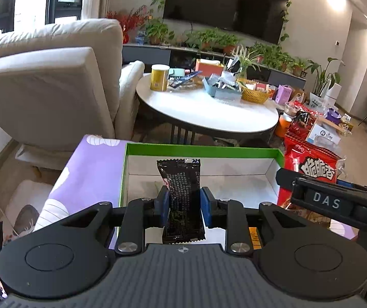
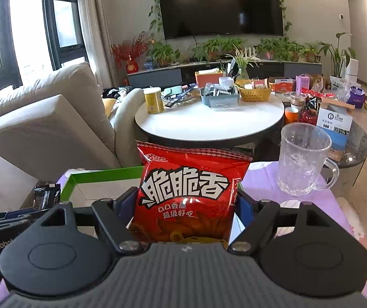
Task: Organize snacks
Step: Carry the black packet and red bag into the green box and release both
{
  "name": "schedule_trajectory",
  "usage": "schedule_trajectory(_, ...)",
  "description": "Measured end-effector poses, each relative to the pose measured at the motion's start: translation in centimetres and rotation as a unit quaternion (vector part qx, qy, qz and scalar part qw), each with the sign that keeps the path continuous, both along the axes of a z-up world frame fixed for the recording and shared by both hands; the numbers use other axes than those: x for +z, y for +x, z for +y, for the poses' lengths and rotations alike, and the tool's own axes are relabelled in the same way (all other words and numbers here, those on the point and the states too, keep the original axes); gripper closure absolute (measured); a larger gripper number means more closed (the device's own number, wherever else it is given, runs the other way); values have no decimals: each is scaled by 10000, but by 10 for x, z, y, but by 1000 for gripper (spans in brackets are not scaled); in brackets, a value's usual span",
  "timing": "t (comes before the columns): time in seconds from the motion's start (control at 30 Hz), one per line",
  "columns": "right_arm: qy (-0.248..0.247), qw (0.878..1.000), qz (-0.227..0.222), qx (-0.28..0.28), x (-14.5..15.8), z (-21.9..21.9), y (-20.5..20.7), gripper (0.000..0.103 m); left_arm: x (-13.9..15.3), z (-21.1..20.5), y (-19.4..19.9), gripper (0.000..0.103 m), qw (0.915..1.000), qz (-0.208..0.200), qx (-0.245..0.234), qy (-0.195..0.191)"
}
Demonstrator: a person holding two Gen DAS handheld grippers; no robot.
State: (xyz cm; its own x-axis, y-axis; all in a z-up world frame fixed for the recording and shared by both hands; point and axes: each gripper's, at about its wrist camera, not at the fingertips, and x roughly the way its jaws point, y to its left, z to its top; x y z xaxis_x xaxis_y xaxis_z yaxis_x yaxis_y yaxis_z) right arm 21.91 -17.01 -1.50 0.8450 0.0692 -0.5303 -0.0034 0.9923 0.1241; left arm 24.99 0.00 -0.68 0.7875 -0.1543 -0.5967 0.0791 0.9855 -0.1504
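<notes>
black packet (image 1: 180, 192) gripped; red bag (image 2: 188, 195) gripped

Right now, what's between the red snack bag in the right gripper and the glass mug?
Nothing: in the right wrist view only bare purple tablecloth lies between the red snack bag and the glass mug.

Both wrist views look forward, close over the green-rimmed box (image 1: 198, 151), sharing the round table (image 2: 209, 125).
</notes>
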Motion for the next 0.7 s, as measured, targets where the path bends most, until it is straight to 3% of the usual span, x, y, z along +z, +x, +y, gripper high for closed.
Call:
schedule_trajectory(0.37, -139, 9996, 226, 127, -17, 10, 18, 26, -27, -8, 9, 79, 9993, 351, -41, 84)
schedule_trajectory(0.7, -383, 9972, 537, 346, -34, 23, 6, 26, -45, -12, -1, 79, 9975, 678, -157, 157)
